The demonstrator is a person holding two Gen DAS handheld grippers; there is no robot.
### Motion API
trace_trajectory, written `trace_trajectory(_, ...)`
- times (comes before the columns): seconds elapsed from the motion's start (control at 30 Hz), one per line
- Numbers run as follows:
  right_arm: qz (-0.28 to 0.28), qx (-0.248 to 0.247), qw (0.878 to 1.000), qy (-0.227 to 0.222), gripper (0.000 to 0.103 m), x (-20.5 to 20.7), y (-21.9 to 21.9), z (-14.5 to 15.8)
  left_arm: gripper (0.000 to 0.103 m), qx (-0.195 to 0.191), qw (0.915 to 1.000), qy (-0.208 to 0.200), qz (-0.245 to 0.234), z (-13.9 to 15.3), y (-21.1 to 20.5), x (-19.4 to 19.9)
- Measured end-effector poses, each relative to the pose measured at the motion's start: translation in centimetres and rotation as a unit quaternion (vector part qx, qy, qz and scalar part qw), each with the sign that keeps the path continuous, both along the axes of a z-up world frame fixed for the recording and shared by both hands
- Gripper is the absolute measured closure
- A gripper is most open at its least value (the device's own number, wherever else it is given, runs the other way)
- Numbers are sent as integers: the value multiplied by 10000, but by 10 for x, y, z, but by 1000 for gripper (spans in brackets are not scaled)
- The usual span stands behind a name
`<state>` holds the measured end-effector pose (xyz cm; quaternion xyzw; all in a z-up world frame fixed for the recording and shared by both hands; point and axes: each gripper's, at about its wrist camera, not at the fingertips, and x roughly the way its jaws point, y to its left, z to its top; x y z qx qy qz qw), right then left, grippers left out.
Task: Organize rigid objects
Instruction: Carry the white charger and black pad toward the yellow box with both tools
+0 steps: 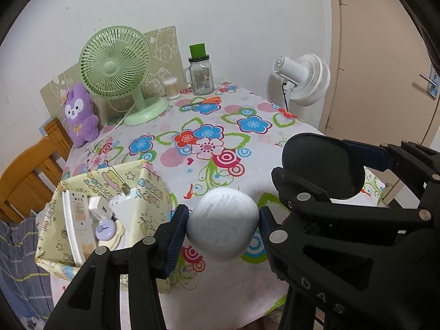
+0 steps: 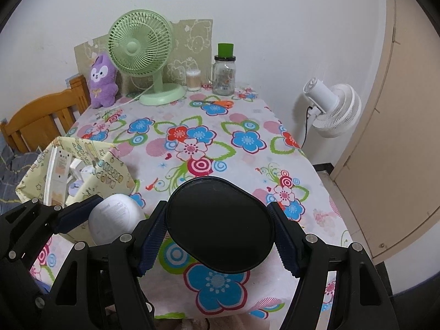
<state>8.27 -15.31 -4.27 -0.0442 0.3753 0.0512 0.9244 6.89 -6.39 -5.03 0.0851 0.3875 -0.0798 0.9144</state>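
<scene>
My left gripper (image 1: pixel 223 224) is shut on a white rounded case (image 1: pixel 223 221) and holds it above the flowered table, just right of a yellow patterned box (image 1: pixel 148 192). The case also shows in the right wrist view (image 2: pixel 115 218), beside the box (image 2: pixel 115 176). My right gripper (image 2: pixel 220 228) is shut on a black oval case (image 2: pixel 220 224), held above the table's near edge. In the left wrist view the black case (image 1: pixel 323 165) sits to the right of the white one.
The box holds a white tube (image 1: pixel 78 220), a white charger (image 1: pixel 99 206) and a lilac item (image 1: pixel 104 228). At the back stand a green fan (image 1: pixel 118 66), a purple plush (image 1: pixel 79 115), a glass jar (image 1: pixel 202 75), cotton swabs (image 1: pixel 171 88) and orange scissors (image 1: pixel 206 101). A white fan (image 1: pixel 308 77) stands at the right.
</scene>
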Motion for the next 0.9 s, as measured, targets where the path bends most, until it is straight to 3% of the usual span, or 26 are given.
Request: trace_trajectory(0.9, 92, -249, 9996, -22, 30, 15, 66, 23, 49, 248, 9997, -3, -59, 17, 59, 15)
